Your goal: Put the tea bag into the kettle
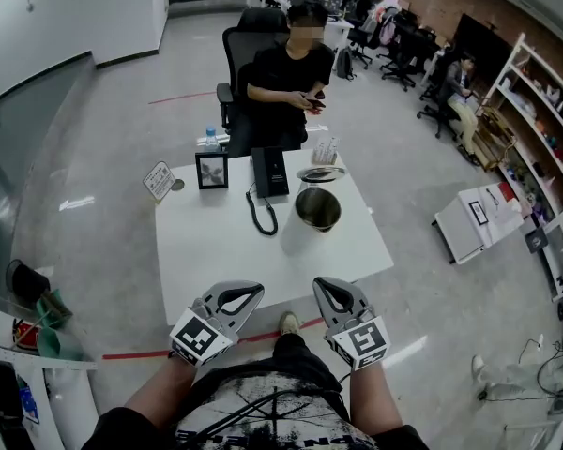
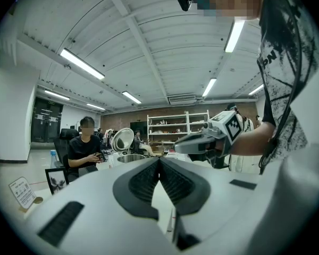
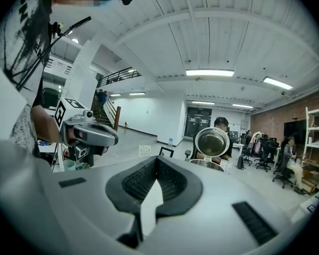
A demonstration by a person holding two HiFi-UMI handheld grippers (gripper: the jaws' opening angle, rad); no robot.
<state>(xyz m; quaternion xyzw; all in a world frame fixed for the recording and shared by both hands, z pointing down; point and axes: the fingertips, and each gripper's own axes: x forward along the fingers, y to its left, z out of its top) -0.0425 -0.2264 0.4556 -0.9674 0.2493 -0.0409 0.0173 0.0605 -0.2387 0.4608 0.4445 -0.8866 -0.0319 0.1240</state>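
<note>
kettle point(image 1: 317, 208): shiny metal; table point(image 1: 216, 251): smooth matt white; floor point(image 1: 122, 148): glossy

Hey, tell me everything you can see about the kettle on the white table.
The kettle is a round, shiny metal pot standing upright on the white table, toward its far right part. Its lid is flipped up behind the mouth, with the mirror-like underside facing the near side, so the kettle is open. The inside looks dark; whether it holds anything cannot be told. Only the table touches it.
</note>
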